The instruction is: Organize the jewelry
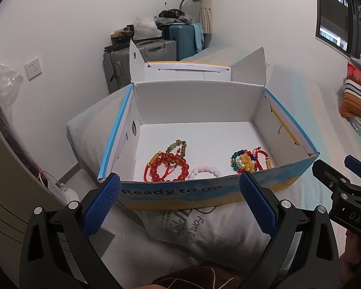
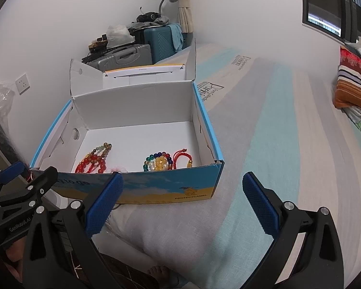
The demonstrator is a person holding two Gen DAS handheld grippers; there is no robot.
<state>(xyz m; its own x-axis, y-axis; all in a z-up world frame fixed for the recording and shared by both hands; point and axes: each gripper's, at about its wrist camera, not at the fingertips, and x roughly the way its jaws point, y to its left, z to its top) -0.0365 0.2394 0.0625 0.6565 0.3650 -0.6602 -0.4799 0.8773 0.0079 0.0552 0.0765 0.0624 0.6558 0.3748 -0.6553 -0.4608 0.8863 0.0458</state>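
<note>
Cardboard box [image 1: 204,192] is holding the bracelets [image 1: 168,166] just ahead of both released, empty tongs, left gripper [image 1: 180,202] and right gripper [image 2: 183,202]; sorting is either beginning or finishing.

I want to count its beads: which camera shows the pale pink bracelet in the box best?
The left wrist view: the pink bracelet lies mostly visible just behind the box front wall. In the right wrist view only a sliver peeks above that wall.

Matt white-lined cardboard box [image 1: 197,103], glossy red glass-like bead bracelet [image 1: 169,167], knurled blue rubbery finger pads [image 2: 260,201], soft striped cloth bedsheet [image 2: 276,144].
</note>
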